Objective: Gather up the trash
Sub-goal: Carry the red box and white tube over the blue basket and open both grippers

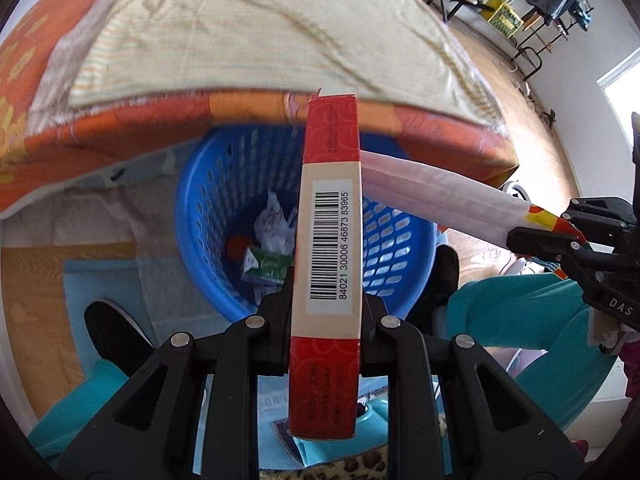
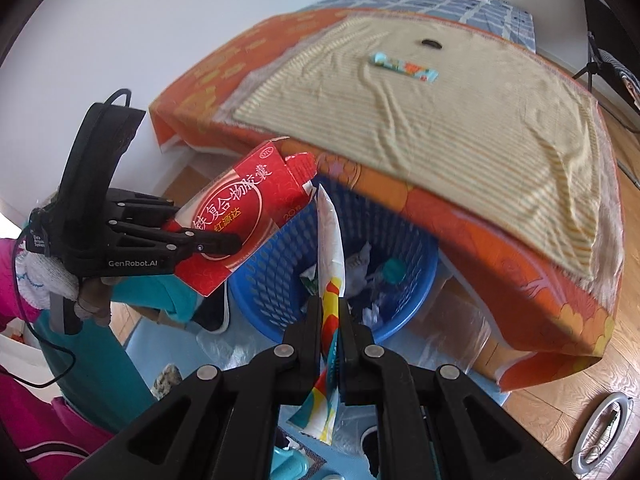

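Two pieces of trash are in hand, both poised above the round blue perforated plastic basket (image 1: pixel 224 184). The left gripper (image 1: pixel 326 304) has its fingers clamped on the narrow sides of a flat red cardboard medicine box (image 1: pixel 330 240); the right gripper (image 2: pixel 330 320) pinches a long white wrapper with colourful print (image 2: pixel 330 240) at its end. Crumpled paper (image 1: pixel 276 224) and a small green carton (image 1: pixel 266 266) already lie in the basket. Left to do, by my judgement: release both items, then fetch the colourful flat wrapper (image 2: pixel 404 66) and a small dark object (image 2: pixel 431 43) lying on the striped yellow bedspread (image 2: pixel 460 128).
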